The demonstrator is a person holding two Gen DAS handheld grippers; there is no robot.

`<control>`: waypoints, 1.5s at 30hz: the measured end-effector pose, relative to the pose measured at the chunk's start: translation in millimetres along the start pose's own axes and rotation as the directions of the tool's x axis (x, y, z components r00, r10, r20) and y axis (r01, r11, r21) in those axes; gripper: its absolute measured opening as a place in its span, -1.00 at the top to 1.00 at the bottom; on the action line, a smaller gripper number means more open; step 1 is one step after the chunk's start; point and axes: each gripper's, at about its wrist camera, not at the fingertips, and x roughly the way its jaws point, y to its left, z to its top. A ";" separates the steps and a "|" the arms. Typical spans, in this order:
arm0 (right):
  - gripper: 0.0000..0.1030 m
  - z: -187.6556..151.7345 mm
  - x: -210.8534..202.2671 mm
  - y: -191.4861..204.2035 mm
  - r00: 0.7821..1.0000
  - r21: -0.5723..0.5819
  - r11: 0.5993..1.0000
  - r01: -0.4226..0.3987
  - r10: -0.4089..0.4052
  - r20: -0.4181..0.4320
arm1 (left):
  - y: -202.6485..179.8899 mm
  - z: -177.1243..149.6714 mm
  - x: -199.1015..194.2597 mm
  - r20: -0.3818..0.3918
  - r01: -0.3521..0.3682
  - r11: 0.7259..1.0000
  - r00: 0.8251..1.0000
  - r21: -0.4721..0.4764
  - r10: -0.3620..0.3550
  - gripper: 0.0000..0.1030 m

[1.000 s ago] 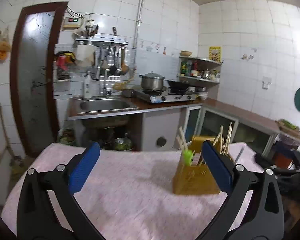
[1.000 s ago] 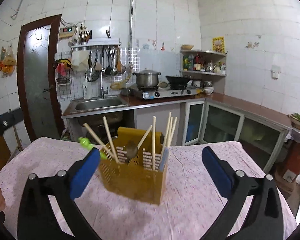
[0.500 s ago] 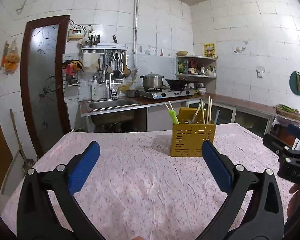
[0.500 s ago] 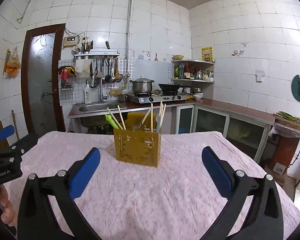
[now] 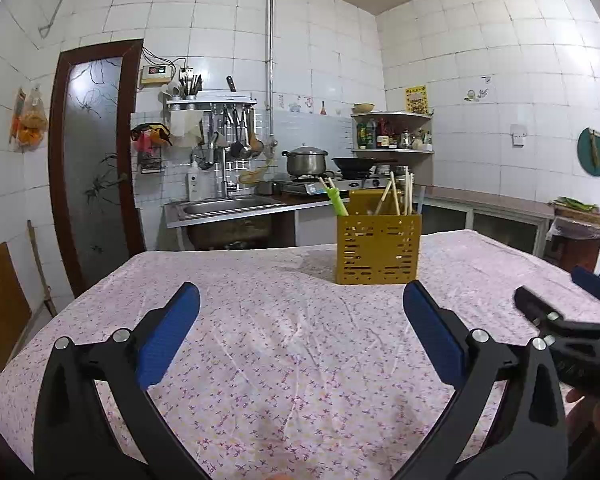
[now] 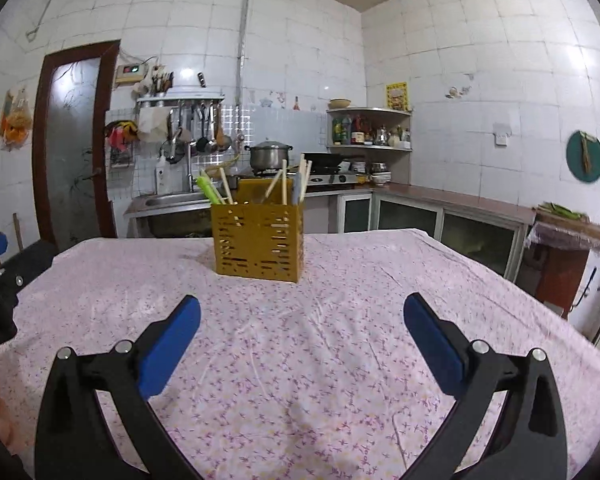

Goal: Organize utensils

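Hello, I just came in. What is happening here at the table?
A person holds a gripper in each hand over a table with a pink flowered cloth. Both the left gripper and the right gripper are open and hold nothing. A yellow utensil holder stands ahead of them on the cloth, with chopsticks and a green-handled utensil in it. Neither gripper touches it.

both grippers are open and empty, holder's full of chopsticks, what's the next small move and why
Probably nothing more than resting both where they are. The yellow holder stands upright on the tablecloth with chopsticks and a green utensil inside, and no loose utensil shows on the cloth. The left gripper and right gripper are open, apart from the holder.
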 end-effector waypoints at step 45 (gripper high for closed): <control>-0.92 -8.4 -4.3 0.7 0.999 0.005 1.000 -0.012 0.011 0.039 | 12.2 -24.1 26.2 -0.041 -0.068 0.998 0.997 -0.015 0.067 -0.91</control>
